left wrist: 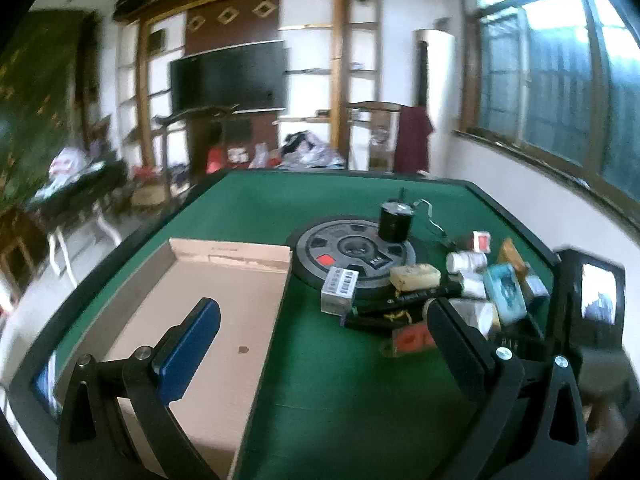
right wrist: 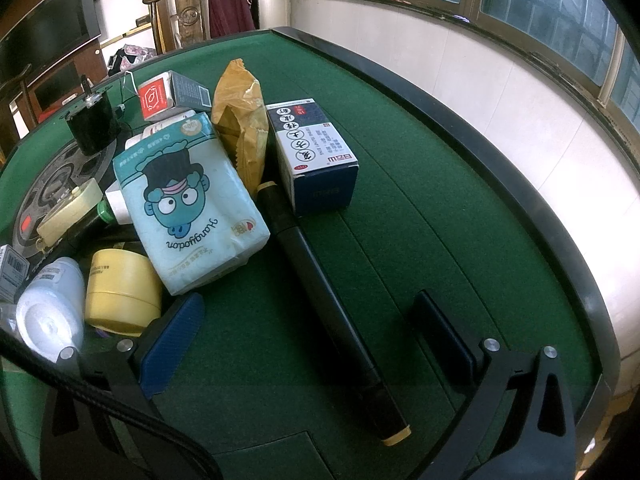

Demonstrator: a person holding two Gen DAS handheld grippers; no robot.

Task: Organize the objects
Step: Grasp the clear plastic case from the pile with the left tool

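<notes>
Green table [right wrist: 400,168], black tube [right wrist: 328,300] btw. clutter

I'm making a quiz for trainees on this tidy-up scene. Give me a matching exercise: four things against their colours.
Things:
1. cardboard box
2. round jar
3. long tube
4. tissue pack

Colours:
A. black with cream ends
B. pale blue with a cartoon face
C. plain brown
D. yellow

Pairs: 1-C, 2-D, 3-A, 4-B
</notes>
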